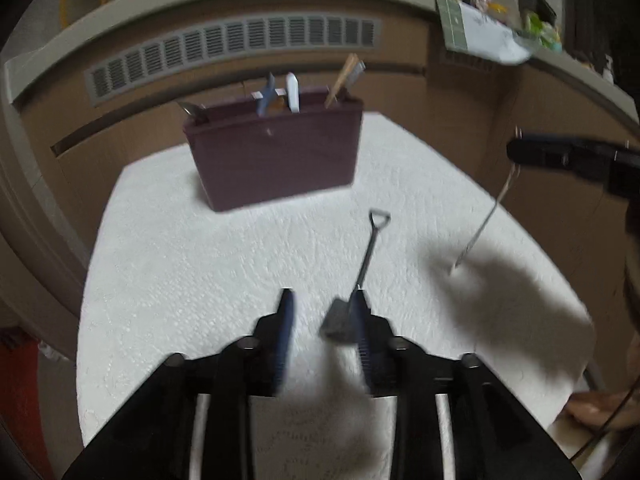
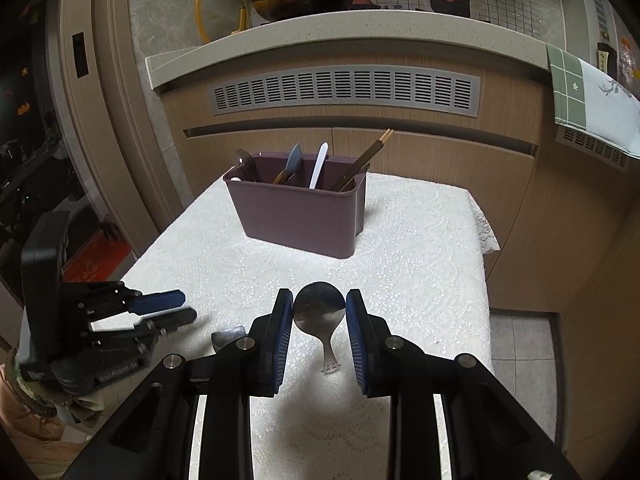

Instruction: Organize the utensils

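Gripping a metal spoon (image 2: 320, 312) by its bowl, the right tongs (image 2: 320, 312) hang above the counter (image 2: 420, 248); left tongs (image 1: 324, 312) stand apart beside a shovel-shaped spoon (image 1: 352, 296), purple utensil holder (image 1: 276, 152) beyond

The surface (image 2: 420, 240) is a small table with a white cloth (image 2: 248, 264) on it. The cloth has a bumpy pattern, and a lacy edge hangs down on the right. A purple bin (image 2: 296, 216) stands on the cloth near the far end. It is upright, and spoons and chopsticks stick out of its top. In the left view, a little shovel spoon (image 1: 368, 256) is down near the cloth, close to the near end.
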Available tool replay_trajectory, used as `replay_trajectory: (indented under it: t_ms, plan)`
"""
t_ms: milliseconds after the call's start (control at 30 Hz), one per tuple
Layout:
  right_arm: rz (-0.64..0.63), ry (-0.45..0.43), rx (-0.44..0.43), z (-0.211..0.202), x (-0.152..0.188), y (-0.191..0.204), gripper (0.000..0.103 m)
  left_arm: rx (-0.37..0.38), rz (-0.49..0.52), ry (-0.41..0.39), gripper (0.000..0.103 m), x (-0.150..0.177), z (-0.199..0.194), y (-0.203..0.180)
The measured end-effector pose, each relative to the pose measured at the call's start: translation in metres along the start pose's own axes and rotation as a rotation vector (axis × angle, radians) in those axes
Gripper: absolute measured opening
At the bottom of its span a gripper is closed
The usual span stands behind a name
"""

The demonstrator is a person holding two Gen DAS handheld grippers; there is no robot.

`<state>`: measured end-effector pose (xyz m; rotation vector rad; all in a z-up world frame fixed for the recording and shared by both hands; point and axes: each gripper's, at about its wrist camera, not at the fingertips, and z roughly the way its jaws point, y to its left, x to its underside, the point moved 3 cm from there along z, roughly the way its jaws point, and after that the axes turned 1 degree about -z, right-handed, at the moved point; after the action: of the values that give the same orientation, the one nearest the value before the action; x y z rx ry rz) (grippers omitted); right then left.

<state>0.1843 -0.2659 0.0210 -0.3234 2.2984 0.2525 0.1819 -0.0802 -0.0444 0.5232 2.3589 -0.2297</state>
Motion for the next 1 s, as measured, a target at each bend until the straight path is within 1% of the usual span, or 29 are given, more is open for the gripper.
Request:
replay_trajectory:
  t_ms: [33,67,167,300,333,367,433,567,633,733,1000]
  plan:
    - [0.001,0.004,-0.001,0.001,0.001,0.000,0.025,0.000,0.008,0.017,0.055,0.005,0.005,-0.003]
    - [0.001,0.011,-0.002,0.003,0.003,0.001,0.025,-0.004,0.017,0.035,0.060,0.009,0.012,-0.006]
    - [0.003,0.011,-0.003,0.003,0.004,0.001,0.025,-0.002,0.013,0.091,0.060,0.017,0.034,-0.010]
    - [0.012,0.010,-0.005,0.003,0.004,-0.001,0.025,-0.018,0.007,0.105,0.059,0.016,0.053,-0.012]
    - [0.014,0.010,-0.006,0.003,0.004,-0.002,0.025,-0.020,0.006,0.093,0.053,0.015,0.053,-0.013]
    - [0.017,0.010,-0.004,0.002,0.005,-0.003,0.025,-0.017,0.001,0.086,0.038,0.013,0.052,-0.012]
    - [0.021,0.008,0.000,-0.001,0.005,-0.004,0.025,-0.032,-0.009,0.055,0.036,0.009,0.043,-0.009]
    - [0.022,-0.011,0.002,-0.011,0.004,-0.004,0.025,-0.037,-0.043,-0.050,0.034,-0.005,0.002,0.003]
    - [0.020,-0.026,0.000,-0.016,0.001,-0.003,0.025,-0.050,-0.041,-0.111,0.034,-0.014,-0.021,0.006]
    - [0.017,-0.043,-0.008,-0.020,-0.002,0.000,0.025,-0.066,-0.033,-0.167,0.033,-0.026,-0.043,0.009]
    - [-0.001,-0.060,-0.010,-0.026,-0.010,0.008,0.025,-0.078,-0.012,-0.230,0.030,-0.047,-0.066,0.011]
